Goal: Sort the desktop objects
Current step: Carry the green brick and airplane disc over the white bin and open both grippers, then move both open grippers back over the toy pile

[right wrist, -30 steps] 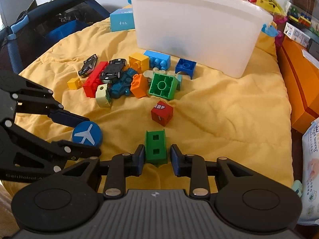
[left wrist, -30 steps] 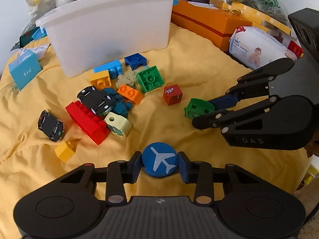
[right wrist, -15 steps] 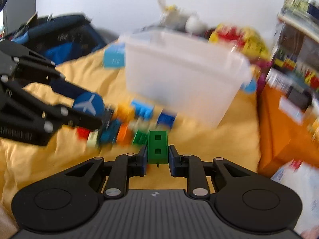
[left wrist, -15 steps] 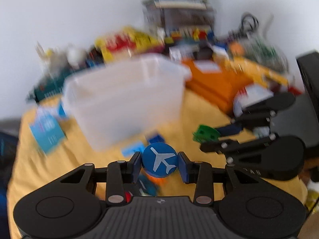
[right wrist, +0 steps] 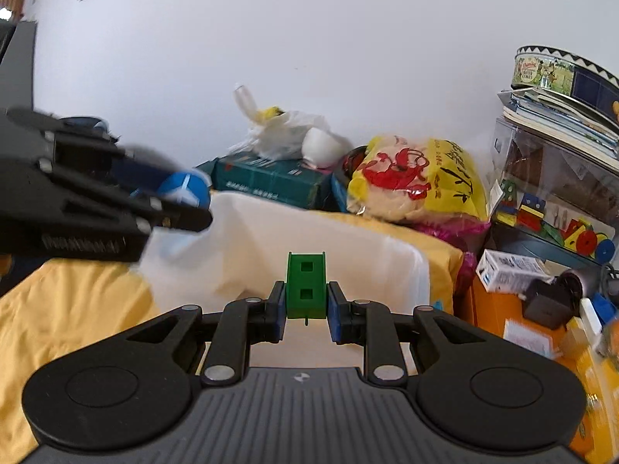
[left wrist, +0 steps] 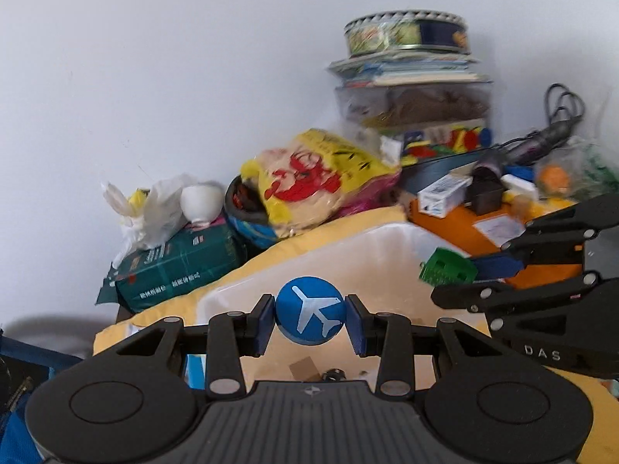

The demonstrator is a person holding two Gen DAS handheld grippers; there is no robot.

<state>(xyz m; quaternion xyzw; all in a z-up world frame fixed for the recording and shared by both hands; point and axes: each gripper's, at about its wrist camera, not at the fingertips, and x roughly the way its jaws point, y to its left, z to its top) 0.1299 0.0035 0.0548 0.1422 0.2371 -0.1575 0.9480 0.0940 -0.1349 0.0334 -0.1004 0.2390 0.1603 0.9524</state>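
A: What is each tool carrying?

B: The left tool (left wrist: pixel 310 326) is clenched on a blue disc (left wrist: pixel 310 315) printed with a white plane; its blue pads press the disc's two sides. The right tool (right wrist: pixel 306 311) is clenched on a green block (right wrist: pixel 306 285) with two square holes, upright between the pads.

A: Where are those pieces relative to the bin?

B: Both are in the air at the white bin (left wrist: pixel 371 259). From the left wrist the disc hangs over the bin's near rim, with the pale bin floor visible beneath it. The green block (left wrist: pixel 447 268) shows there too, over the bin's right edge, at the tip of the right tool (left wrist: pixel 464 276). From the right wrist the block sits in front of the bin's wall (right wrist: pixel 348 247), and the left tool (right wrist: pixel 182 203) with its disc (right wrist: pixel 183 189) is blurred at the bin's left corner.

A: And the surface and room around it?

B: The bin stands on a yellow cloth (right wrist: pixel 69 301). Behind it lie a dark green book (left wrist: pixel 174 266), a white plastic bag (left wrist: pixel 154 208) and a yellow printed bag (left wrist: pixel 321 181). To the right is an orange box (left wrist: pixel 456 220) with small cartons on it, then a clear container under stacked books and a round tin (left wrist: pixel 406 33). A plain white wall (left wrist: pixel 193 77) backs everything.
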